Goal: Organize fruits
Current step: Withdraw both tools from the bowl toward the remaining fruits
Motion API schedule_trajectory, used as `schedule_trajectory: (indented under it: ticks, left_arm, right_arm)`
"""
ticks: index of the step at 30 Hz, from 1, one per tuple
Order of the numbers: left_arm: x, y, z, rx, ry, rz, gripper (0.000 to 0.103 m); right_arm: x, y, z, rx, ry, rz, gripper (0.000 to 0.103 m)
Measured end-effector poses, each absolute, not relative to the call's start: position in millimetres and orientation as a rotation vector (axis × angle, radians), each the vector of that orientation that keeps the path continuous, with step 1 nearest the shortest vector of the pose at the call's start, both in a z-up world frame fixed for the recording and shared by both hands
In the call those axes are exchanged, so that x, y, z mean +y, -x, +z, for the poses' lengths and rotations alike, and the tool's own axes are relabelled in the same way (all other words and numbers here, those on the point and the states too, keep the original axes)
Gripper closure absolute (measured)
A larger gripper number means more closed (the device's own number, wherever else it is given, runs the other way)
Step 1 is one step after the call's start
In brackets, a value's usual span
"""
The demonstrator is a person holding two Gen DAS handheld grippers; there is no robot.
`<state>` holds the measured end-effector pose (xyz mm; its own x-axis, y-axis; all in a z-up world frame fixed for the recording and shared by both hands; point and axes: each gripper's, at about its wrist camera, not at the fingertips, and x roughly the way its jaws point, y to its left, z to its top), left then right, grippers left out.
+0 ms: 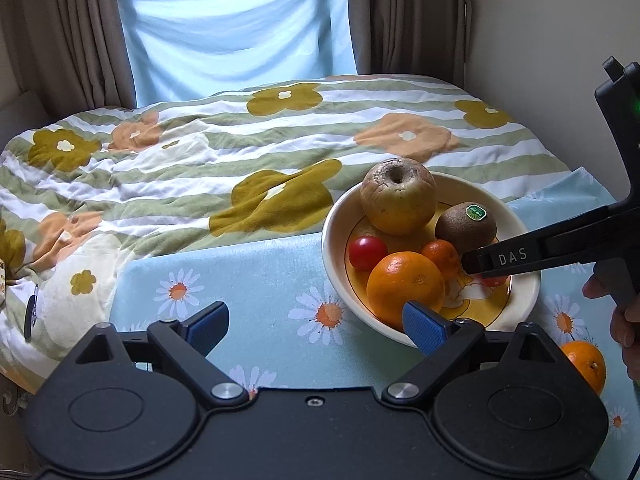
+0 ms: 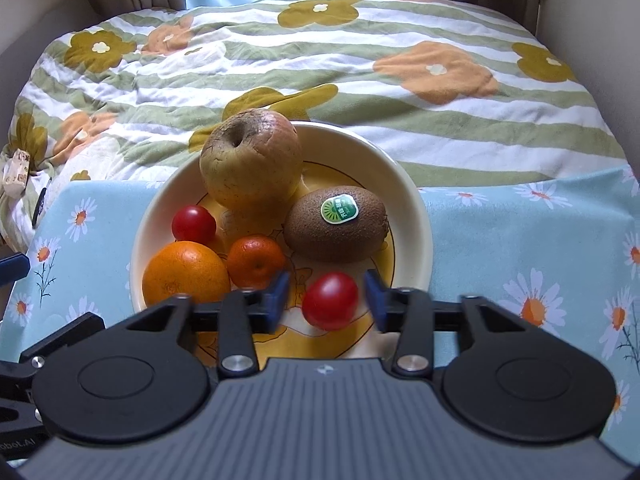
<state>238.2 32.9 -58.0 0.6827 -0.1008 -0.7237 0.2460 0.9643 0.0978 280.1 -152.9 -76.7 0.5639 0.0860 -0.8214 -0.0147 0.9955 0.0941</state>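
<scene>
Right gripper [image 2: 326, 300], jaws apart, brackets small glossy red cherry tomato [image 2: 330, 300] at near side of cream ceramic bowl [image 2: 416, 208] without contact; soft, slippery skin: grip its middle lightly

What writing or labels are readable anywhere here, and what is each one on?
"DAS": white letters on a finger of the right gripper, seen from the left wrist view.
"obot.AI": partly cut off, on black gear at the lower left edge of the right wrist view.
Green sticker on the kiwi: print too small to read.
</scene>
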Motion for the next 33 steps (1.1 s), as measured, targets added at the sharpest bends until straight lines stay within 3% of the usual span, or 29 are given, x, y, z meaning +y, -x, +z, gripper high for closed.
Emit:
schedule_trajectory:
  ticks: [1, 3, 33]
  left_arm:
    - [33, -237, -57, 0.793, -0.196, -0.192, 0.007]
    - [34, -235, -53, 0.783, -0.2, -0.186, 0.006]
    - [31, -165, 27, 0.61, -0.162, -0.191, 0.002]
  right_arm:
    - [-153, -277, -73, 0.953, -0.072, 0.059, 0.011]
    - [-153, -272, -67, 0.929, -0.047, 0.066, 0.003]
    - [-208, -158, 28, 0.77, -0.072, -0.038, 0.001]
